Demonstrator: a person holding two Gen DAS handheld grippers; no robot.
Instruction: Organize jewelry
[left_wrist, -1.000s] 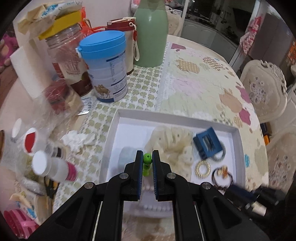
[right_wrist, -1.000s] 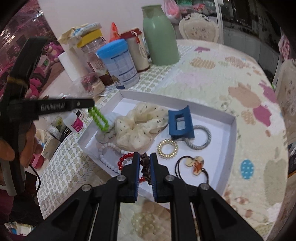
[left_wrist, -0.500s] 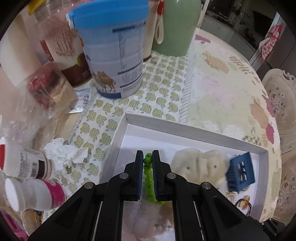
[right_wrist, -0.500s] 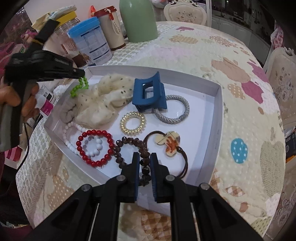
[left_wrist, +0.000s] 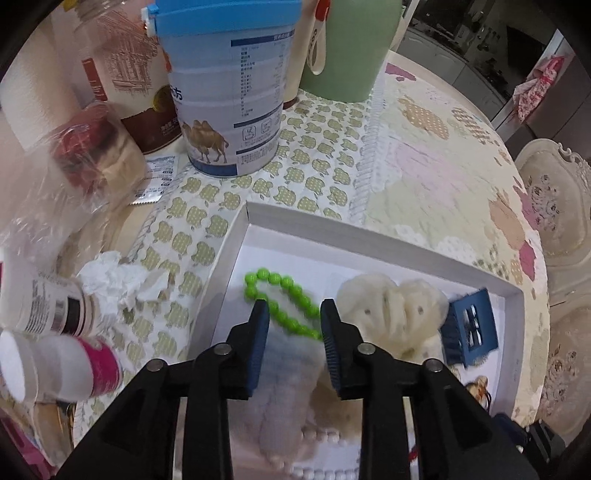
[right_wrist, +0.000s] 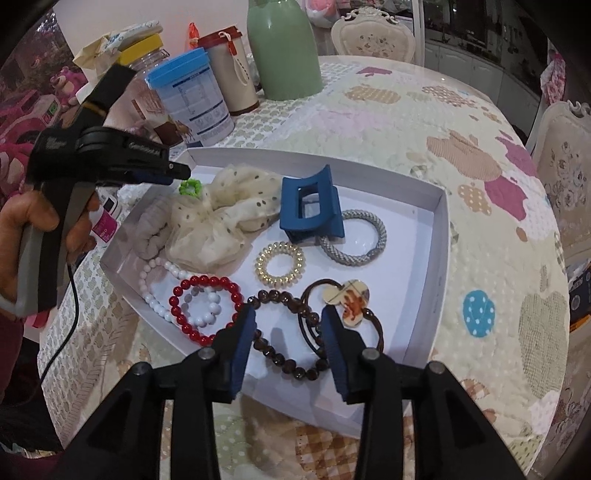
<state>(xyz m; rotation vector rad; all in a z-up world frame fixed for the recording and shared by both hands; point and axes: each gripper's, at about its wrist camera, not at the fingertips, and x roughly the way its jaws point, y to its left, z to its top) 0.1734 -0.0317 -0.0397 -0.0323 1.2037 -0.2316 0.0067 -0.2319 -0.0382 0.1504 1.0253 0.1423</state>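
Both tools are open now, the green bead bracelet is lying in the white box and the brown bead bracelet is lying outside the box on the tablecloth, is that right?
Not quite. The brown bead bracelet lies inside the white box, between the open fingers of the right tool, as the right wrist view shows. The rest holds: the left tool is open too, and the green bead bracelet lies in the box.

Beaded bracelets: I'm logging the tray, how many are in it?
4: green at the far left corner, white along the left wall, red over it, brown between the right gripper fingers. More may be hidden.
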